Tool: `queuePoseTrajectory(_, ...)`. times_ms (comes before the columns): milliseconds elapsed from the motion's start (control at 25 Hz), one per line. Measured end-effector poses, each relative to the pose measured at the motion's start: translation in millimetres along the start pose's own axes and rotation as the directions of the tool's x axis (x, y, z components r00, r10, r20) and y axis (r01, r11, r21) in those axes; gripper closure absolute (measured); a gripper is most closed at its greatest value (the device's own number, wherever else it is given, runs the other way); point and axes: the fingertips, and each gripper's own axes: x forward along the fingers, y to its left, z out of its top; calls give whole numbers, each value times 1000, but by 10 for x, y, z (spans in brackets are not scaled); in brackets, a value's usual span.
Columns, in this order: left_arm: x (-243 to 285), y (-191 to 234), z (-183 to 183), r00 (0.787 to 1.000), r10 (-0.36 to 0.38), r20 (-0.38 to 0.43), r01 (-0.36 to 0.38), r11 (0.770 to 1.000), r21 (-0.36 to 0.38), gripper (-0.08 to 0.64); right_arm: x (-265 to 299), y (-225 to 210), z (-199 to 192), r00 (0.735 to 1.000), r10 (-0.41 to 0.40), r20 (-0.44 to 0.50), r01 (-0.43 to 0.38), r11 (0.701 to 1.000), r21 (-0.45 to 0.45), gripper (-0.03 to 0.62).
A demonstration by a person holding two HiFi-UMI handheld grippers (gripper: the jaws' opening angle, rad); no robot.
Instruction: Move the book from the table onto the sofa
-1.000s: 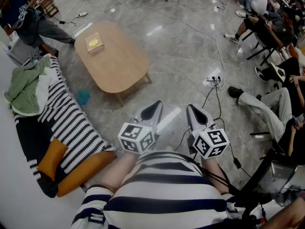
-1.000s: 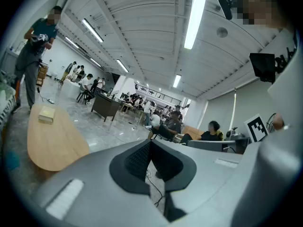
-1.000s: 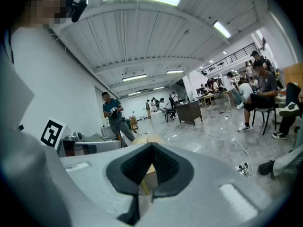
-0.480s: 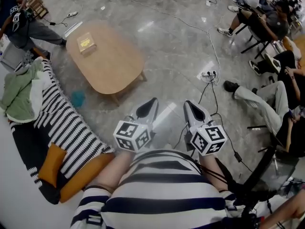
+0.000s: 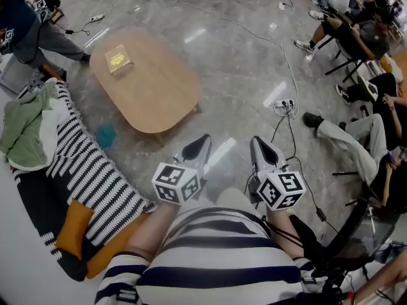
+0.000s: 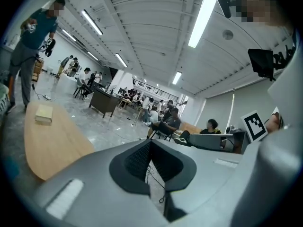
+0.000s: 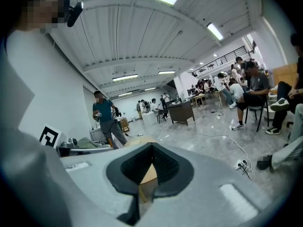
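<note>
Head view, looking steeply down. The book [image 5: 119, 60] lies flat at the far left end of the oval wooden table [image 5: 159, 91], just inside the table's rounded far edge and apart from everything else. Its pale cover carries yellow print that is too small to read.

The left gripper [image 5: 201, 142] and the right gripper [image 5: 260, 145] are held side by side, near the person's striped shirt [image 5: 216, 259] and well apart from the table. In both gripper views the jaws are closed tip to tip with nothing between them. Each gripper bears a marker cube [image 5: 177, 183] with black-and-white square patterns. These hold no letters, and no brand name can be read anywhere.

The sofa [image 5: 38, 189] runs along the left, under a black-and-white striped throw [image 5: 89, 164]. A green cloth [image 5: 25, 116] lies at its far end and an orange cushion [image 5: 73, 227] at its near end. A strip of grey floor [image 5: 241, 62] separates the table's left edge from the sofa, and a small teal object [image 5: 105, 134] lies in it.

Bare floor lies between the grippers and the table's near edge. To the right, a power strip [image 5: 285, 106] and its trailing cable [image 5: 283, 56] rest on the floor. Beyond these, seated people [image 5: 356, 37] stretch their legs inward. A standing person [image 5: 25, 24] is at far left, just past the table's far end.
</note>
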Motion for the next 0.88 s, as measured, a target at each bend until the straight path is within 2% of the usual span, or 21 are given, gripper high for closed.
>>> queuePoseTrajectory(200,83,178,-9,1000,24,-12,-24,999,-27,563,186,-36,-12,1000,-5,-31,5,1000,-3,597)
queuePoseTrajectory(480,506,306,101,998,60,5,-60,998,-25,563,570,-421,158,1000,20,-16,-20,1000,-3,597)
queuePoseTrajectory(640,963,327,261,994,102,46,-101,995,-19,563,798,-812,383,999,49,-14,-49,999,-14,597)
queuePoseTrajectory(880,1705,193,387,992,106,71,-105,994,-20,563,1054,-1471,674,998,62,-20,-63,997,-41,597)
